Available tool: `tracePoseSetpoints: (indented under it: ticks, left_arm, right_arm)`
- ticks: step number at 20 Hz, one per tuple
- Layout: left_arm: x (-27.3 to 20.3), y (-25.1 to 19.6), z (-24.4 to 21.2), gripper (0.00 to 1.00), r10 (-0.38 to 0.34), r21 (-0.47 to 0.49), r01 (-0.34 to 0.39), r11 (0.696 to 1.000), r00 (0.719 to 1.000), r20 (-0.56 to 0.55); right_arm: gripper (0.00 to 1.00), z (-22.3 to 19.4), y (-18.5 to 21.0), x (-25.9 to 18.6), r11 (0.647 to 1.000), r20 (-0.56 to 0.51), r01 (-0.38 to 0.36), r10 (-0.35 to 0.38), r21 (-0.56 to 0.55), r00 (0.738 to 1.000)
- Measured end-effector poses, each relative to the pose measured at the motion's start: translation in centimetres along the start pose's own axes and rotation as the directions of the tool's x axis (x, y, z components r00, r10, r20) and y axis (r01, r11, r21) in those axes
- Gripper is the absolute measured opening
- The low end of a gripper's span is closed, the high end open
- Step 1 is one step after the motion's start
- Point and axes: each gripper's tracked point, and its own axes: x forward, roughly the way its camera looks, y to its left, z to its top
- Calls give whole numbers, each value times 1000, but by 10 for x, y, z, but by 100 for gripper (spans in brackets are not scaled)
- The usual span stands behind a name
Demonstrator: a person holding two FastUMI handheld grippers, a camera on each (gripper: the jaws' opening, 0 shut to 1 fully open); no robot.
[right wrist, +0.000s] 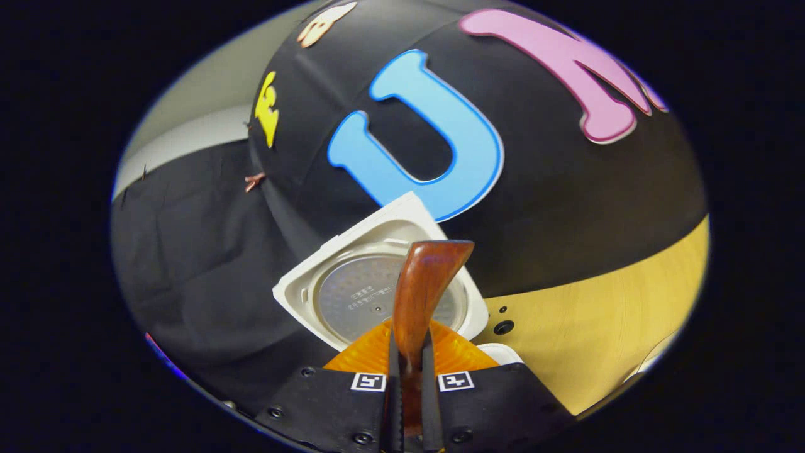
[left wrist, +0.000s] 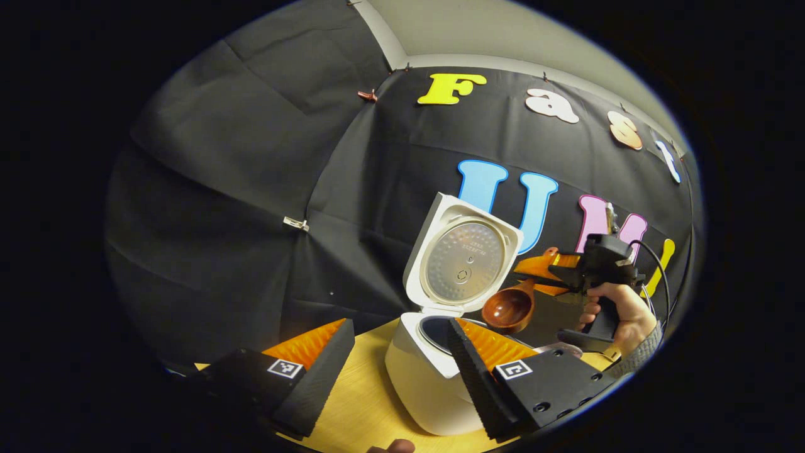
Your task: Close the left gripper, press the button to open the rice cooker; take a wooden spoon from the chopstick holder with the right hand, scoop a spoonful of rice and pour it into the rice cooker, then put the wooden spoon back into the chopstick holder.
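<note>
left gripper view: left gripper (left wrist: 397, 352) jaws apart, empty, over wooden table (left wrist: 361, 402) | white rice cooker (left wrist: 424, 377) between fingers, lid (left wrist: 462, 261) upright | hand (left wrist: 619, 314) holds right gripper (left wrist: 547, 274), wooden spoon (left wrist: 509, 308) bowl above pot || right gripper view: right gripper (right wrist: 409, 371) clamped on spoon handle, lid behind

Each hand-held gripper (left wrist: 396, 355) carries wedge-shaped, ridged fingers on black blocks, stamped with small square black-and-white markers and dotted with screws. On the right hand-held gripper (left wrist: 534, 277), a black cable loops off its body, and a grey knitted sleeve (left wrist: 641, 355) covers the wrist behind it.
</note>
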Motion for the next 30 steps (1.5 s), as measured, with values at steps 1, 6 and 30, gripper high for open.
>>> tracePoseSetpoints:
  ticks: [1, 6, 30]
  left_arm:
    - [0, -1, 1, 95, -1, 4, 1, 1000, 1000, 2]
    - [0, -19, 2, 95, -15, 34, 14, 999, 1000, 6]
    - [18, -184, -14, 95, -224, 34, 222, 974, 973, 53]
  right_arm:
    - [15, 9, -10, -8, 1000, 18, 7, -8, 15, 1000]
    - [16, 70, -68, -78, 997, 123, 67, -70, 36, 990]
    - [16, 143, -358, -463, 814, 371, 573, -564, 96, 738]
